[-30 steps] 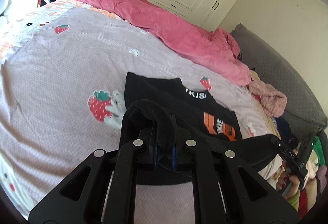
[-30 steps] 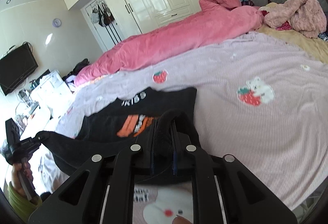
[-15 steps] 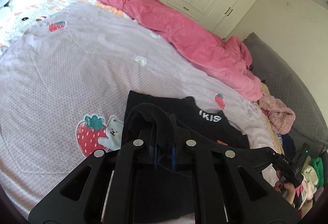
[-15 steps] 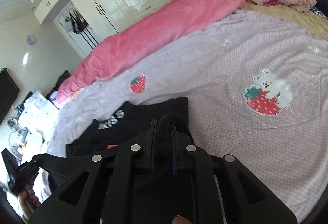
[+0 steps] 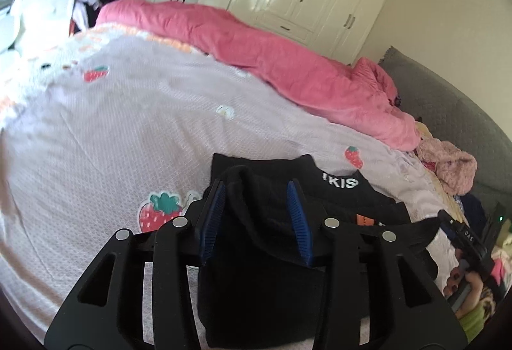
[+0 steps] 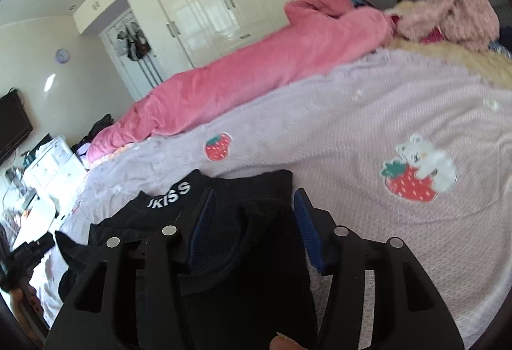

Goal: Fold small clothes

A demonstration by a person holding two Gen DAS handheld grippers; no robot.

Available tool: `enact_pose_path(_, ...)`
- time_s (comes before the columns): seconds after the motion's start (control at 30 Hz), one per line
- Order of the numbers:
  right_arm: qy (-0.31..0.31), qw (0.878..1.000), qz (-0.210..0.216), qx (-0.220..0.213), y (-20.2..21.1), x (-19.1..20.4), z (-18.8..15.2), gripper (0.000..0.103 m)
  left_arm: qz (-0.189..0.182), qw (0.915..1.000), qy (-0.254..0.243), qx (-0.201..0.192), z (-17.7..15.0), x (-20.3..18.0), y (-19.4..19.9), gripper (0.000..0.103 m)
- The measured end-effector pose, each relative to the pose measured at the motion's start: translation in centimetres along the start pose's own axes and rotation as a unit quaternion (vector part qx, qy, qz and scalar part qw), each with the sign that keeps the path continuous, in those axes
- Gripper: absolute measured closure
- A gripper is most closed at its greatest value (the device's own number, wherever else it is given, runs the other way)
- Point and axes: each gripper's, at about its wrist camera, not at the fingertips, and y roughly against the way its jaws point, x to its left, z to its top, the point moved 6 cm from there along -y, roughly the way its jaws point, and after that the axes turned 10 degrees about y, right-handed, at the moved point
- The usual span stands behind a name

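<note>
A: What can't you make out on the black shirt (image 5: 265, 270)?

B: Its lower hem runs off at six o'clock, and the left tool (image 5: 256, 186) hides its orange print (image 5: 363, 218). The dresser (image 5: 41, 7) at ten o'clock is blurred.

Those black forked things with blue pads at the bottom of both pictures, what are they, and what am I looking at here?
They are hand-held grippers, one per hand, each carrying a camera looking along its fingers. One picture comes from the left gripper, the other from the right gripper. Both stand open over a black garment with white lettering, lying folded on a lilac bedspread printed with strawberries. A pink duvet lies rolled along the far side. In the left view the other gripper appears at the right edge, in the person's hand.
</note>
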Motion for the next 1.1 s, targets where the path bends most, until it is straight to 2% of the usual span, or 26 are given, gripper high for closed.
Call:
enact_pose_path(0.13, 0.071, 0.996, 0.046, -0.005, 1.6, 3.8, 0.0, 0.053, -0.03, 0.9967, -0.053, 0.054, -2.6, -3.3, -0.4, 0.071)
enact_pose_path(0.23, 0.137, 0.985, 0.106, 0.019, 1.6, 7.9, -0.7, 0.053, -0.039, 0.9884, -0.105, 0.102, -5.5, -5.6, -1.8, 0.071)
enact_pose_path(0.3, 0.186, 0.971, 0.14, 0.058, 1.1, 10.4, -2.3, 0.053, -0.025, 0.9829, -0.134, 0.124, -7.4, -6.2, -2.9, 0.071)
enact_pose_path(0.4, 0.24, 0.955, 0.139, 0.101, 0.0, 12.6, -4.8, 0.056, -0.019, 0.9752, -0.156, 0.156, -9.6, -6.6, -4.2, 0.071)
enact_pose_path(0.47, 0.255, 0.948, 0.147, 0.124, -0.8, 13.8, -6.2, 0.057, -0.016, 0.9728, -0.166, 0.161, -10.2, -6.8, -4.2, 0.071)
enact_pose_path(0.53, 0.268, 0.944, 0.144, 0.129, -1.1, 14.4, -6.6, 0.056, -0.017, 0.9708, -0.174, 0.164, -10.3, -6.9, -4.1, 0.071)
enact_pose_path(0.6, 0.268, 0.943, 0.143, 0.134, -1.3, 14.6, -6.8, 0.056, -0.013, 0.9656, -0.193, 0.174, -10.8, -7.2, -4.3, 0.071)
enact_pose_path(0.73, 0.266, 0.943, 0.143, 0.137, -1.3, 14.5, -6.9, 0.056, -0.012, 0.9621, -0.203, 0.182, -11.5, -7.5, -4.8, 0.068)
enact_pose_path(0.93, 0.262, 0.947, 0.121, 0.138, -2.0, 13.4, -6.9, 0.057, -0.027, 0.9688, -0.167, 0.181, -10.9, -6.7, -5.8, 0.068)
enact_pose_path(1.1, 0.258, 0.951, 0.11, 0.132, -2.8, 13.2, -6.3, 0.057, -0.032, 0.9722, -0.164, 0.164, -9.9, -6.9, -6.2, 0.067)
